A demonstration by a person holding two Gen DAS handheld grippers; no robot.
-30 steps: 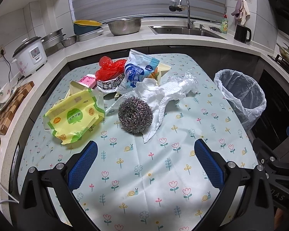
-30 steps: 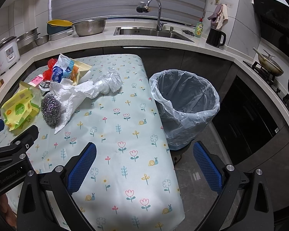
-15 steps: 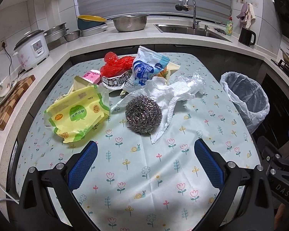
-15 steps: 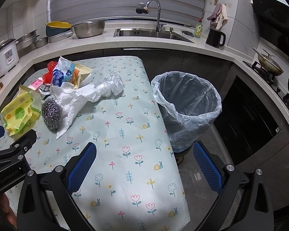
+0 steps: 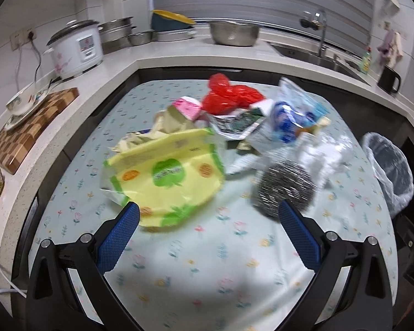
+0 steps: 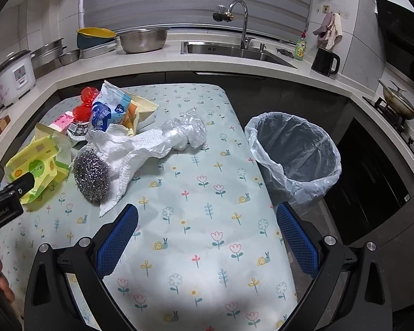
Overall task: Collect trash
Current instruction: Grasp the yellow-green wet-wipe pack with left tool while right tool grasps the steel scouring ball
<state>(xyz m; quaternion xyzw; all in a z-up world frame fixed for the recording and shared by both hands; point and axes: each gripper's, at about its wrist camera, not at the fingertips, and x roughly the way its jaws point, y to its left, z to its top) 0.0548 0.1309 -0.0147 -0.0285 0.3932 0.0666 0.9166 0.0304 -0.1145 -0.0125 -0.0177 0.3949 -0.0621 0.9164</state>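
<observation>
A pile of trash lies on the flowered table: a yellow wipes pack (image 5: 165, 176) (image 6: 37, 167), a steel scourer (image 5: 284, 190) (image 6: 92, 175), white paper towel (image 6: 135, 149), crumpled clear plastic (image 6: 186, 131), a blue-white snack bag (image 5: 289, 115) (image 6: 107, 109), a red plastic bag (image 5: 229, 96) and a pink box (image 5: 187, 107). My left gripper (image 5: 207, 237) is open and empty, just short of the wipes pack and scourer. My right gripper (image 6: 205, 237) is open and empty over the table's near part. The bin (image 6: 295, 154) with a clear liner stands right of the table.
A counter wraps around the back with a rice cooker (image 5: 77, 49), steel bowls (image 6: 143, 38), a sink (image 6: 229, 49), a black mug (image 6: 324, 62) and a chopping board (image 5: 30, 127). A stove with a pan (image 6: 398, 103) is at the right.
My left gripper has moved forward and left toward the wipes pack and scourer, which now loom larger. My right gripper has moved slightly forward over the table. Both stay open.
</observation>
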